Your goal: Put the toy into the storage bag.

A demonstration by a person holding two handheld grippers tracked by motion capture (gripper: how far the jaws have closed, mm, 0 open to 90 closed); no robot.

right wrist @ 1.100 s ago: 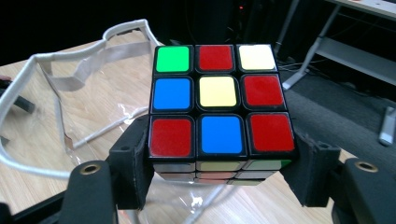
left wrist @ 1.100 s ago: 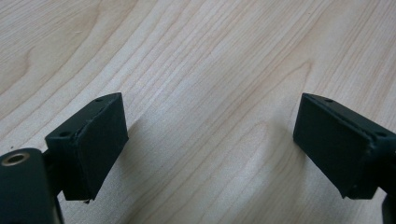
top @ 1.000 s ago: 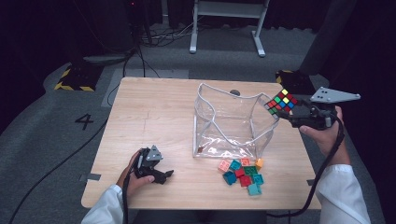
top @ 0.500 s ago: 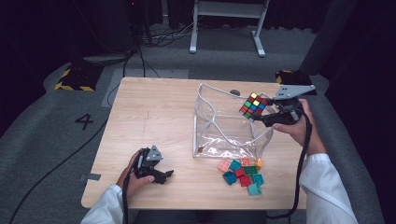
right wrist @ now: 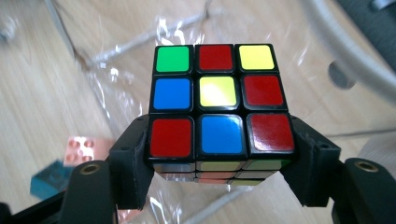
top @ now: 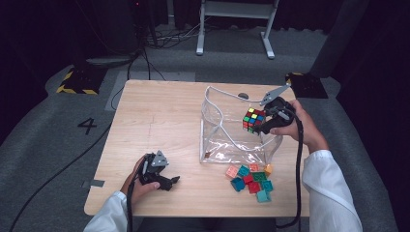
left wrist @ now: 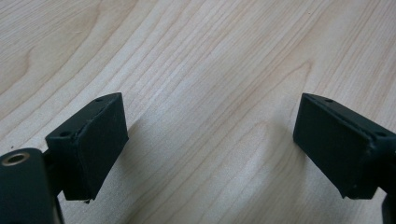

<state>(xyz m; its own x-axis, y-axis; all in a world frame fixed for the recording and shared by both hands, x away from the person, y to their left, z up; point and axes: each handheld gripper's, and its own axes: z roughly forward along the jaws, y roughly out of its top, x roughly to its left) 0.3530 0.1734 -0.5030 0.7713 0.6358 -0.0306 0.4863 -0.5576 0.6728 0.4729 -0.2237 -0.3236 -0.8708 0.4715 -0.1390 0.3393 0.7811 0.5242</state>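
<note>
The right hand-held gripper (top: pixel 261 122) is clamped on a puzzle cube (top: pixel 253 119), its two black jaws pressing the cube's lower layer from opposite sides. In the right gripper view the cube (right wrist: pixel 218 100) shows a mixed face of red, blue, yellow and green squares, with crinkled clear plastic behind it. The cube hangs in the air above the open mouth of a clear plastic bag (top: pixel 227 137) that stands upright on the surface, just inside its right-hand rim.

The step in hand looks like putting the cube into the bag. The next move calls for lowering it through the opening without snagging the soft rim or the white cord along the edge, then spreading the jaws once the cube rests on the bottom. How far the cube sits below the rim is hard to tell, since the plastic is see-through.

The left hand-held gripper (top: pixel 162 180) rests low on the surface near the front edge, well apart from the bag, its jaws spread wide with nothing between them; the left gripper view shows bare wood grain between them.

A small heap of toy bricks (top: pixel 250 180) in red, teal, green and orange lies just in front of the bag. The surface (top: pixel 154 121) is pale wood. Around it lies grey carpet with a painted number, black cables, a yellow-and-black striped mat and a white metal frame against a dark backdrop.
</note>
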